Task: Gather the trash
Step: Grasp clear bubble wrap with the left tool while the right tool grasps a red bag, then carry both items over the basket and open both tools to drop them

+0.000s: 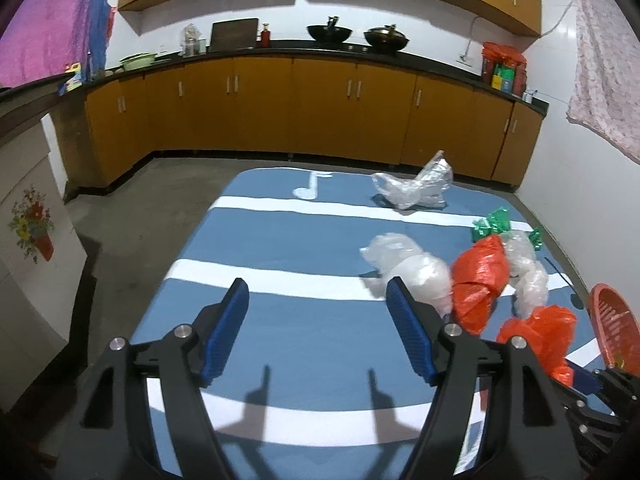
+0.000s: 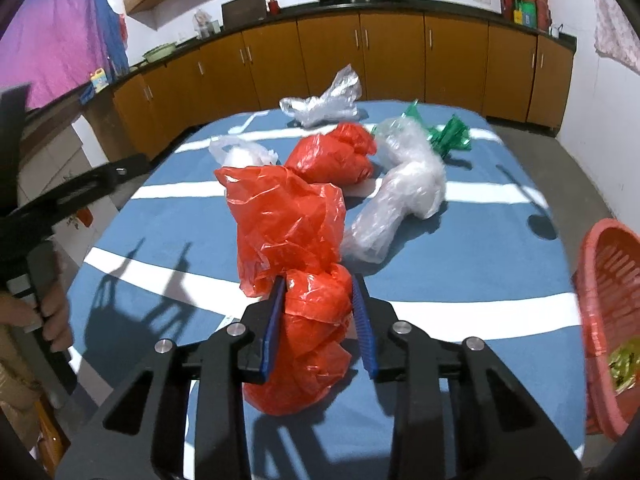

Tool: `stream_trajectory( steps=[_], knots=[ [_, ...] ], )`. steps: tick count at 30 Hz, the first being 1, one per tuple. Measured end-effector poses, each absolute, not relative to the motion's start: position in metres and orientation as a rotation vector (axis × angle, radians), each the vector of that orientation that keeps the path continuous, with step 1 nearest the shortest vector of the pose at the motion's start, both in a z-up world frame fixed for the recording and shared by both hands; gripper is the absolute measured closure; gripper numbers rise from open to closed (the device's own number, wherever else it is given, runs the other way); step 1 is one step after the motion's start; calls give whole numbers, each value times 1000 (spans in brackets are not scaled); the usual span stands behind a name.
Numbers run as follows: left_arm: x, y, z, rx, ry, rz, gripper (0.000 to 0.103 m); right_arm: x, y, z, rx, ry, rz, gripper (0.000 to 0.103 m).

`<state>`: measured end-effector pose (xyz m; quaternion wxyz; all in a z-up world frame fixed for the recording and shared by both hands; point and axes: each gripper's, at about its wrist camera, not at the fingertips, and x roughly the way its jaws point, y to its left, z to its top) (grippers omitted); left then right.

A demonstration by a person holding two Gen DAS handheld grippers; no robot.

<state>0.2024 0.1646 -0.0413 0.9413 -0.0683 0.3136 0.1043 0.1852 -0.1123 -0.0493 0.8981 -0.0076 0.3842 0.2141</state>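
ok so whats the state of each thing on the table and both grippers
left gripper: jaws open, nothing between them
right gripper: jaws closed on the near red bag
far red bag: bunched, lying free
clear bags: crumpled, untouched
green wrapper: crumpled
red basket: tipped on its side

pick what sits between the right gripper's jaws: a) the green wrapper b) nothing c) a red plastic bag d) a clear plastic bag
c, in the right wrist view the blue pads of the right gripper press on both sides of the crumpled red plastic bag, while the clear bags and the green wrapper lie further off on the blue striped cloth.
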Motion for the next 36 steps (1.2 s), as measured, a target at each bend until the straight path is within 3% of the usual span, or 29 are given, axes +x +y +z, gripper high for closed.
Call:
stream_trajectory(
  steps=[9, 19, 30, 36],
  knots=[
    [246, 121, -48, -136, 681, 152, 28, 181, -177, -14, 46, 701, 321, 70],
    [296, 104, -70, -94, 765, 181, 30, 204, -236, -17, 100, 701, 162, 70],
    [309, 111, -94, -108, 840, 182, 66, 208, -254, -26, 134, 710, 128, 70],
    [299, 114, -80, -85, 795, 187, 70, 204, -262, -20, 146, 693, 104, 70]
  ],
)
